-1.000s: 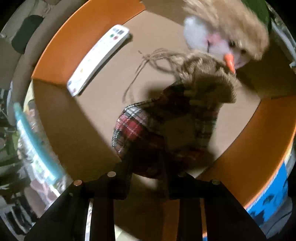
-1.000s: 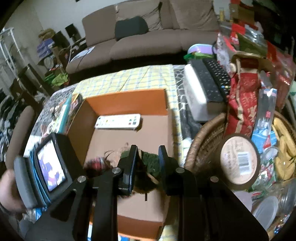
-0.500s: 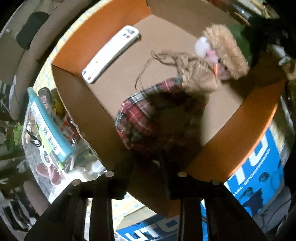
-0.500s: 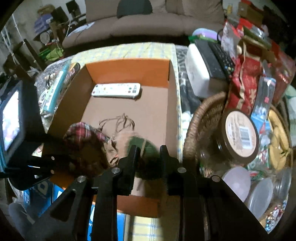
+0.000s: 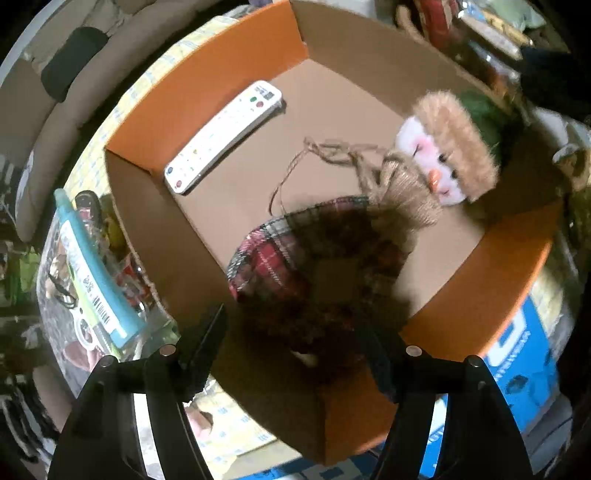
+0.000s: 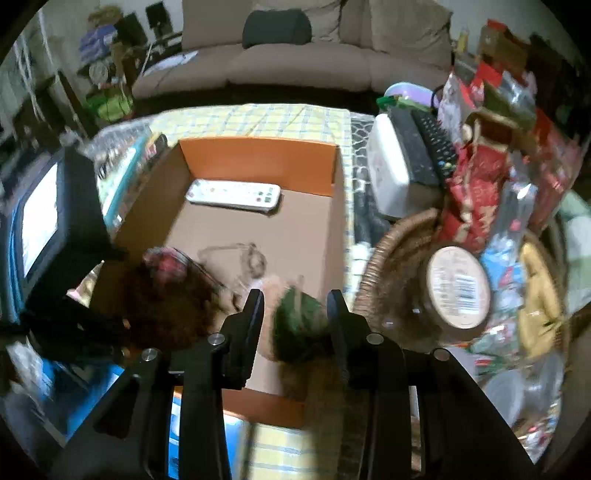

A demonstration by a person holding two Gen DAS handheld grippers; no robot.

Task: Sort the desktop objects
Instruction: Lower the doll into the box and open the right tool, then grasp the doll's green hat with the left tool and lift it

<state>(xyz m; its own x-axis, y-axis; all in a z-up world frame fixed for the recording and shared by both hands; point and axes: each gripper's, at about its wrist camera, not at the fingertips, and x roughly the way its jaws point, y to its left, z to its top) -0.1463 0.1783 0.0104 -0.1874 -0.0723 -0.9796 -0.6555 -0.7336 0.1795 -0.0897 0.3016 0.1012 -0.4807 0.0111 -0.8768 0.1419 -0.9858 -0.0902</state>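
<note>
A cluttered living room in a home, seen over a crowded table.

A beige sofa (image 6: 295, 55) with a dark cushion (image 6: 277, 22) is seen along the far wall, with shelves of household odds and ends (image 6: 103, 74) beside it. A yellow checked tablecloth (image 6: 266, 120) is spread on the table, where an orange-lined cardboard box (image 6: 258, 162), a white remote control (image 6: 234, 194), black remotes (image 6: 424, 144), a wicker basket (image 6: 391, 251) and festive red wrappings (image 6: 476, 192) are crowded together.
</note>
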